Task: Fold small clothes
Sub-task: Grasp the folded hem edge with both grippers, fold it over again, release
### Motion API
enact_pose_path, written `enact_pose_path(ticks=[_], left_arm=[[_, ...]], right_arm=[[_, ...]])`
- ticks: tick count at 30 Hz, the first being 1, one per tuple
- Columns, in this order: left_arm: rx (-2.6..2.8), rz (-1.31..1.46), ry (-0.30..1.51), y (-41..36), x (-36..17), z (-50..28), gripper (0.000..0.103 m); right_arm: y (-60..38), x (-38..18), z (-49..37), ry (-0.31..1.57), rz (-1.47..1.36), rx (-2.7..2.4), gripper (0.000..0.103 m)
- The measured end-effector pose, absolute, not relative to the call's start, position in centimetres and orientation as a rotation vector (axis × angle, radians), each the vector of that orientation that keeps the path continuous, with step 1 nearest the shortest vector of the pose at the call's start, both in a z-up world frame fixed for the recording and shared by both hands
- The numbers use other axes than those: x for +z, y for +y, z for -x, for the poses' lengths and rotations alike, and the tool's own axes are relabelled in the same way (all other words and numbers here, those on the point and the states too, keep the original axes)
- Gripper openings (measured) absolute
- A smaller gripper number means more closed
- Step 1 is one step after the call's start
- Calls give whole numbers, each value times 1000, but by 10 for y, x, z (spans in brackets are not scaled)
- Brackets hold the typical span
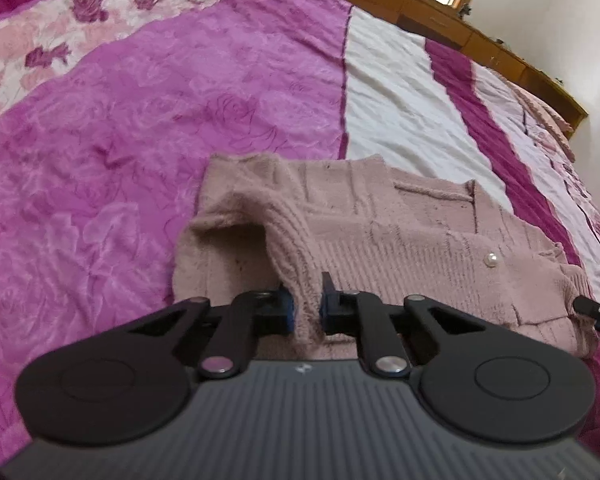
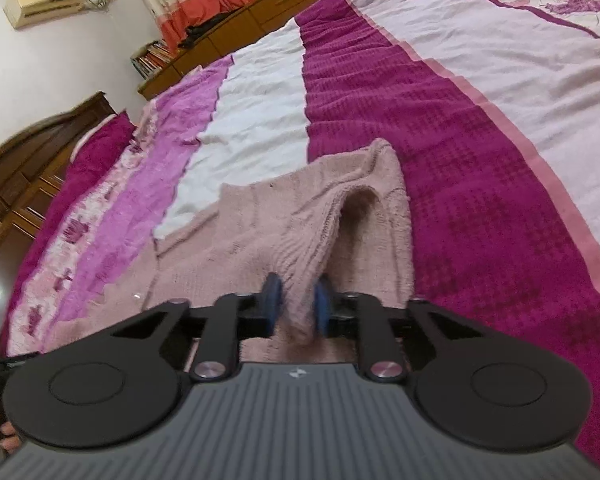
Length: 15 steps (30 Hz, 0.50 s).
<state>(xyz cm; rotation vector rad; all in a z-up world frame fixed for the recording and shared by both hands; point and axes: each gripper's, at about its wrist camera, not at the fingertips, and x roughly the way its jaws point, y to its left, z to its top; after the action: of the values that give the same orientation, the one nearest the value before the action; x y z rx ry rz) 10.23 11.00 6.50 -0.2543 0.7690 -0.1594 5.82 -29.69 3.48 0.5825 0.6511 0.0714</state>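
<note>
Two grippers pinch the near hem of a pink knit cardigan lying on a bed's magenta blanket — left gripper and right gripper each clamped on a raised fold — apparently ready to carry it toward the far side.

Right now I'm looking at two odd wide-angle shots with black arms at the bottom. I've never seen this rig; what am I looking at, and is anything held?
No robot here: a person carries a two-finger tool in each hand, each with a wide-angle camera looking along its fingers. One picture is from the left gripper, the other from the right gripper. The black arms are the fingers' linkages; the blue pieces are the pads. On the bed's magenta and white bedspread lies a small pink knitted cardigan with a pearl button. Each gripper is pinched shut on a raised fold of the cardigan's near edge, one at each end.
</note>
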Motion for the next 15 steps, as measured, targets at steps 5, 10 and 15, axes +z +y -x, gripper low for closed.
enact_pose_path(ticks=[5, 10, 15], left_arm=[[-167, 302, 699, 117, 85, -110, 12], [-95, 299, 670, 119, 100, -136, 12], [-41, 287, 674, 119, 99, -167, 12]], right_arm=[[-304, 53, -63, 562, -635, 99, 10], [-311, 71, -87, 507, -656, 88, 10], [-314, 76, -121, 490, -652, 51, 10]])
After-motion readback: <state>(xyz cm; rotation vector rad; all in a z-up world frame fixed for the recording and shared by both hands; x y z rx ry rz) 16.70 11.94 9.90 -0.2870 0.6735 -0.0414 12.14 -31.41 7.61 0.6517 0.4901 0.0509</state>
